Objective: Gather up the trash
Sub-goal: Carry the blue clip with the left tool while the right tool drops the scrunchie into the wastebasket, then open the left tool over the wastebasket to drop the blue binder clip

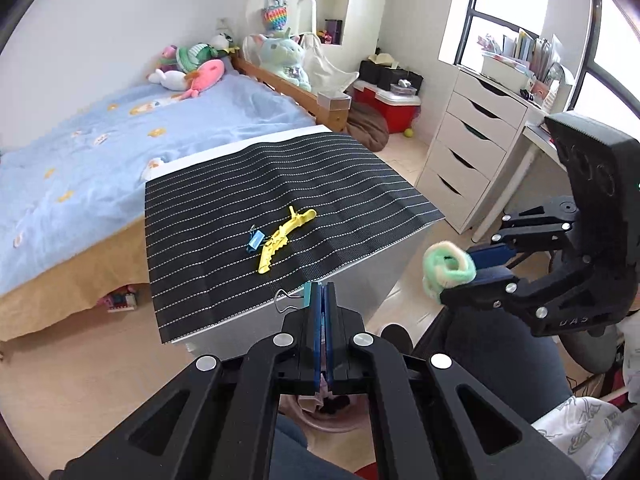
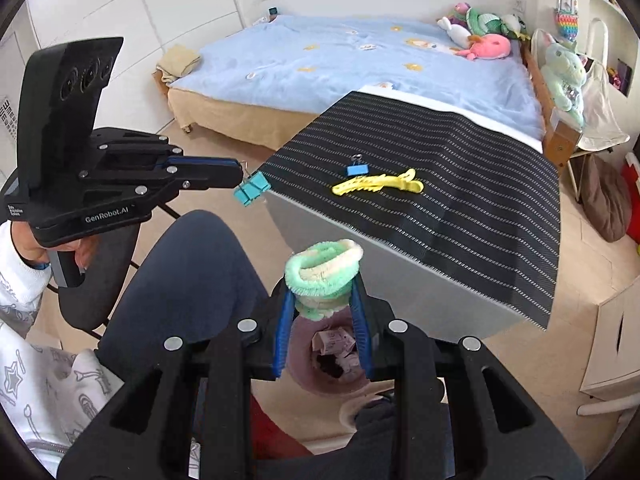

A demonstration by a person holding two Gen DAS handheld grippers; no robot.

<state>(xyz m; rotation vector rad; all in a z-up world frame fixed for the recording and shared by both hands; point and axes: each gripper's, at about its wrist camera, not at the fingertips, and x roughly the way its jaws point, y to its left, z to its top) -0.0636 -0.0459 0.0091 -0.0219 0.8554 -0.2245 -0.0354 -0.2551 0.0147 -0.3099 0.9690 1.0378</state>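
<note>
Scrunchie [image 2: 324, 270] above bin [image 2: 304, 380]; clips [image 2: 378, 184] nearby

Both wrist cameras look steeply down along their jaws, close above the striped desk [image 1: 280, 172] (shared, with the bed [image 2: 360, 60] behind).

Fuzzy cloth scrunchie [image 2: 323, 270]; glossy yellow plastic clip [image 1: 285, 237]; woven matt mat [image 1: 280, 208] covering tabletop [image 2: 400, 292]; matt black gripper [image 1: 323, 294].
</note>
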